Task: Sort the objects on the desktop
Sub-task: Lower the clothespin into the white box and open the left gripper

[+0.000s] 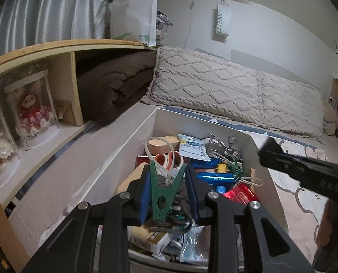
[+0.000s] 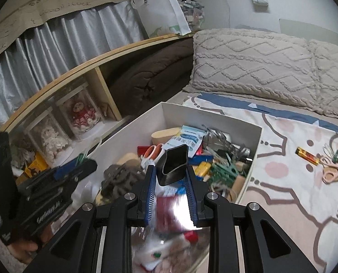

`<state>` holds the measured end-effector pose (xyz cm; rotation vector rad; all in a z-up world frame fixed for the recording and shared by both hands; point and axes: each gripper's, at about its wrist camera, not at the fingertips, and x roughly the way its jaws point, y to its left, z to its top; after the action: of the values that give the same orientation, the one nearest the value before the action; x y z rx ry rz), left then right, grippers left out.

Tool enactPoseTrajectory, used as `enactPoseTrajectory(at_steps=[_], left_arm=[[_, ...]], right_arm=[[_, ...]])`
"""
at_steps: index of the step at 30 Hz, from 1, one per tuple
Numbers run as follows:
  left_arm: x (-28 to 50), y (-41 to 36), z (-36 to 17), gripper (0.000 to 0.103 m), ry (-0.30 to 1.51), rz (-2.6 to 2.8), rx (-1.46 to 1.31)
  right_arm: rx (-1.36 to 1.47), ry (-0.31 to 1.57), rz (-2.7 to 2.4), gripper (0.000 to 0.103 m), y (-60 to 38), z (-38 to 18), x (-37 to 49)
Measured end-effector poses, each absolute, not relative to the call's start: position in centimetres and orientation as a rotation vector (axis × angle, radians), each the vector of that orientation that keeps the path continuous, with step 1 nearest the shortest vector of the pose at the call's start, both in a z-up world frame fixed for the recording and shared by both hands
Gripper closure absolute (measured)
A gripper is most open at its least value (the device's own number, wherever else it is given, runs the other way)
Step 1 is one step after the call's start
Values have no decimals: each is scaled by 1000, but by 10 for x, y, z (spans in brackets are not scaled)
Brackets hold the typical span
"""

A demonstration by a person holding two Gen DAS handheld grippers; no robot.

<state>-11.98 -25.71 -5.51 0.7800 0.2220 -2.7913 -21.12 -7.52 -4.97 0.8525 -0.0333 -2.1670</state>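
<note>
1. Left wrist view: my left gripper (image 1: 169,191) is nearly closed, pinching a green clothes peg (image 1: 163,193) between its blue pads. The peg's long axis runs along the fingers, with its forked end pointing away over the white box (image 1: 255,145). The box lies directly ahead and below the jaws.

2. Right wrist view: my right gripper (image 2: 171,177) is clamped on a black clip-like piece (image 2: 173,166) that stands up past the fingertips over the white box. The sorted items (image 2: 323,161) lie on the patterned mat (image 2: 282,182), right of the box. I judge the right hand nearer to them.
</note>
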Motion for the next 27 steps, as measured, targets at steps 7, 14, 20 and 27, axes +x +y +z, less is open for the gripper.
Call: enactPoseTrajectory(at_steps=[7,14,20,27], left_arm=[[-141,-260,-48,74,182,-2833,834],[-172,-267,-25,74,140,-2885,872],[-202,-269,-17,74,54,-2895,954],[-241,-286,-21,74,20,-2871,1109]], right_arm=[[939,2,-2117,77,-103,-56,-249],[1061,-17,-2052,77,-124,-76,-272],[1106,-17,-2034,77,-130,-89,-282],[1171,-74,-2027,77,-124,-97,-293]])
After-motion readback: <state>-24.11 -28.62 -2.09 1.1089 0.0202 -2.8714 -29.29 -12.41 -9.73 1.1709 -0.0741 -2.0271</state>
